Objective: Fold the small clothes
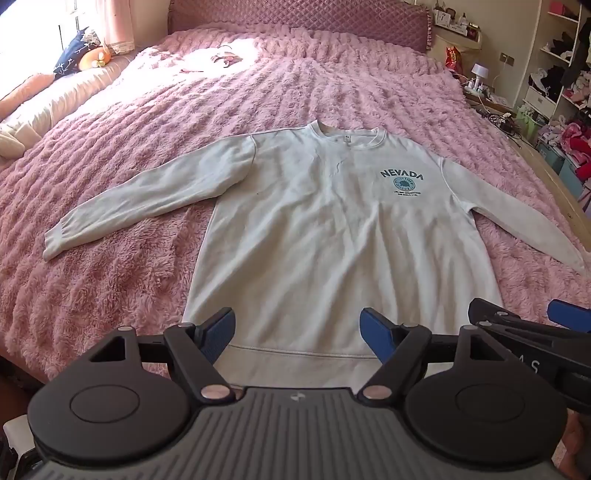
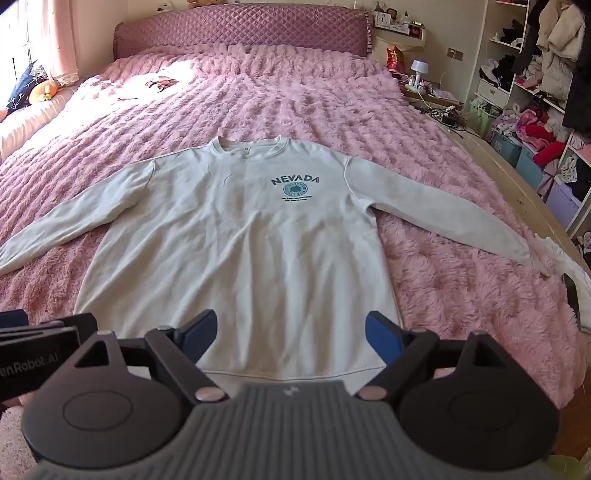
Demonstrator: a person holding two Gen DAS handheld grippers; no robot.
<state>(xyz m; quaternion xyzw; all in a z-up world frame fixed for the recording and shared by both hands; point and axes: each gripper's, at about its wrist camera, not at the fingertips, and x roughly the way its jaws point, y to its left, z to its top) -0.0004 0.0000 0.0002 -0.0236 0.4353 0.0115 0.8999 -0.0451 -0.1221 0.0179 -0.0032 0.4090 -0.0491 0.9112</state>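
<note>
The left gripper and right gripper look alike: ribbed grey housings bearing a small pale mark, black round-hubbed linkage arms with silver pivot pins, blue finger pads, white lettering partly legible.

One white sweatshirt, spread flat ahead of the jaws, two sleeves out to either side. One printed chest logo. Two grippers: left gripper, right gripper, each with two blue pads, jaws apart. One pink bedspread beneath. One quilted headboard far ahead. One small white lamp ahead to the right. One red snack bag beside it.
</note>
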